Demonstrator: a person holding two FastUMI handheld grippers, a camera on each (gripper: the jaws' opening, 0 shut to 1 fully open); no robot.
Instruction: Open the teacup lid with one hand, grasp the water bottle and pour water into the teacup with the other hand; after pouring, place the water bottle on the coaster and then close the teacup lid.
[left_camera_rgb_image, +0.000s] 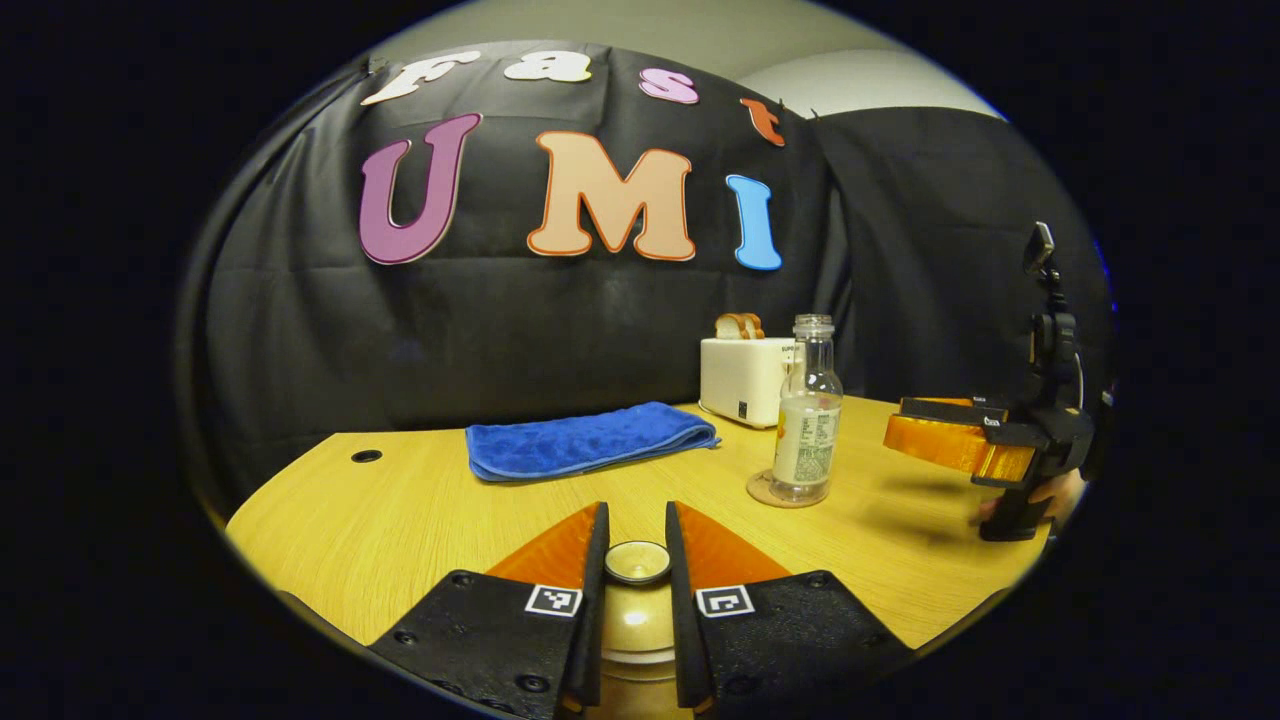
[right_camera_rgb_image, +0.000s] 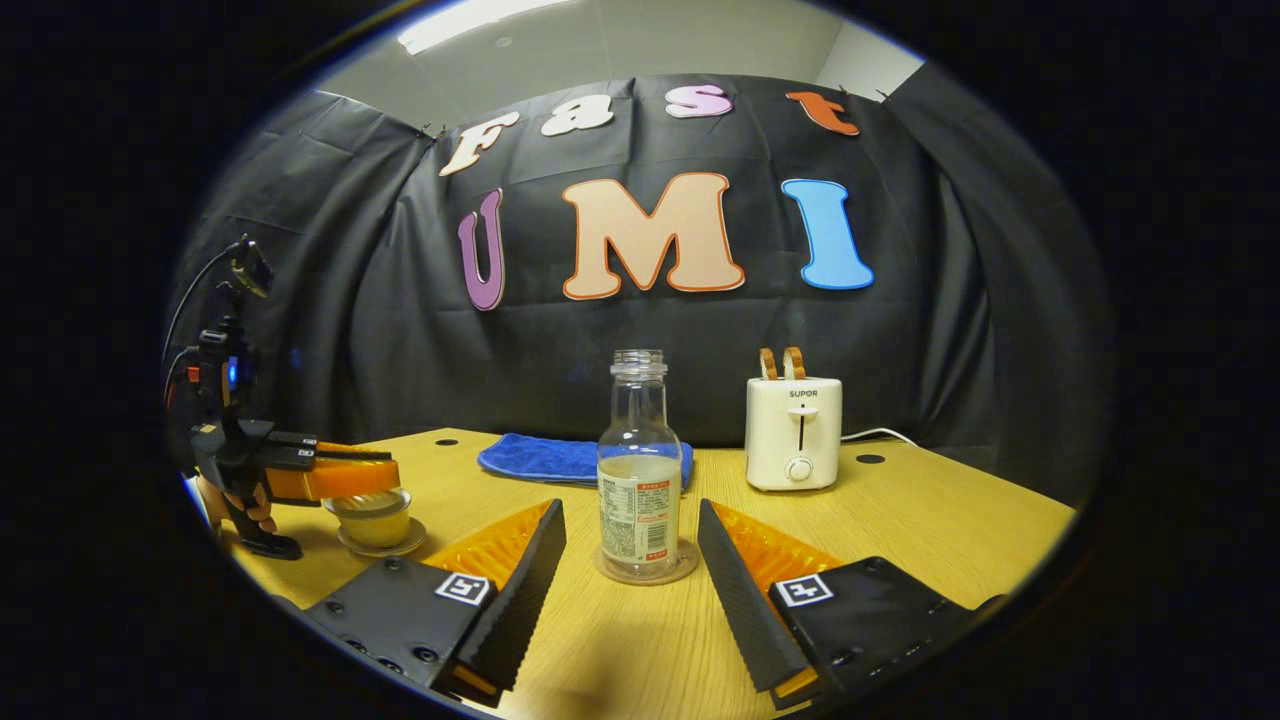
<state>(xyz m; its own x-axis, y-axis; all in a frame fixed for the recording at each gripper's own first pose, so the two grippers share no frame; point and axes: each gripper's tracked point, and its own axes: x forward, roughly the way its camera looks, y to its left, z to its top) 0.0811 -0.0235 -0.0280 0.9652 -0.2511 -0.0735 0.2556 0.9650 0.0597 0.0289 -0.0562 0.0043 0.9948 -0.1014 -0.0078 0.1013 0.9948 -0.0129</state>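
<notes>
Low in the left gripper view sits the cream teacup (left_camera_rgb_image: 637, 630). My left gripper (left_camera_rgb_image: 636, 530) is shut on the round knob of the teacup lid (left_camera_rgb_image: 637, 562). The lid rests on or just above the cup; I cannot tell which. In the right gripper view the left gripper (right_camera_rgb_image: 385, 475) hovers over the teacup (right_camera_rgb_image: 375, 522) on its saucer (right_camera_rgb_image: 385, 547). The uncapped water bottle (right_camera_rgb_image: 638, 480), partly filled, stands upright on the round coaster (right_camera_rgb_image: 680, 572). My right gripper (right_camera_rgb_image: 630, 515) is open, one finger on each side of the bottle and apart from it. The bottle (left_camera_rgb_image: 805, 420) stands between cup and right gripper (left_camera_rgb_image: 900, 420).
A folded blue towel (left_camera_rgb_image: 590, 438) lies at the back of the wooden table (left_camera_rgb_image: 400, 520). A white toaster (right_camera_rgb_image: 794, 432) with bread slices stands at the back right, its cord trailing off. A hand (left_camera_rgb_image: 1050, 495) holds the right gripper near the table's right edge.
</notes>
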